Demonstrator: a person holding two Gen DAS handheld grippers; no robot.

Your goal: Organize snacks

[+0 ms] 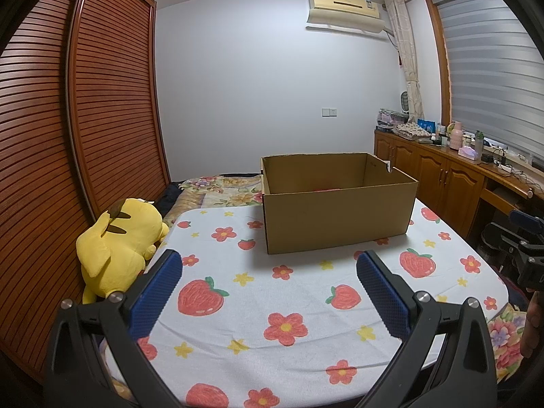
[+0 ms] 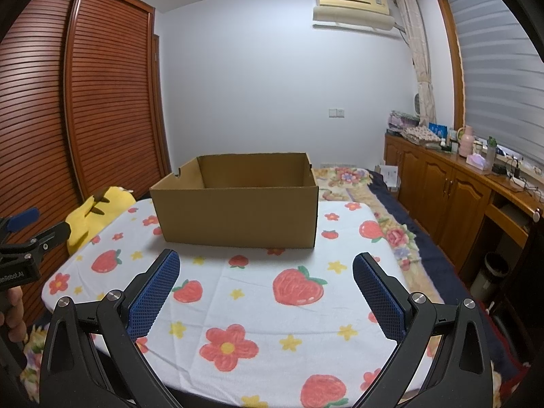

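- Brown open-topped cardboard box (image 1: 340, 200) is sitting on the far part of a white cloth printed with strawberries and flowers (image 1: 258, 292), which is covering the bench
- Something red is peeking over the box's near wall in the left wrist view; what it is cannot be told
- Left gripper (image 1: 268, 261) is hovering over the cloth short of the box, its jaws spread wide and gripping nothing
- Right gripper (image 2: 266, 261) is hovering likewise, jaws wide apart and bare
- Yellow plush toy (image 1: 119, 248) is lying just beside the cloth's left edge, near the slatted wooden wardrobe (image 1: 102, 102)
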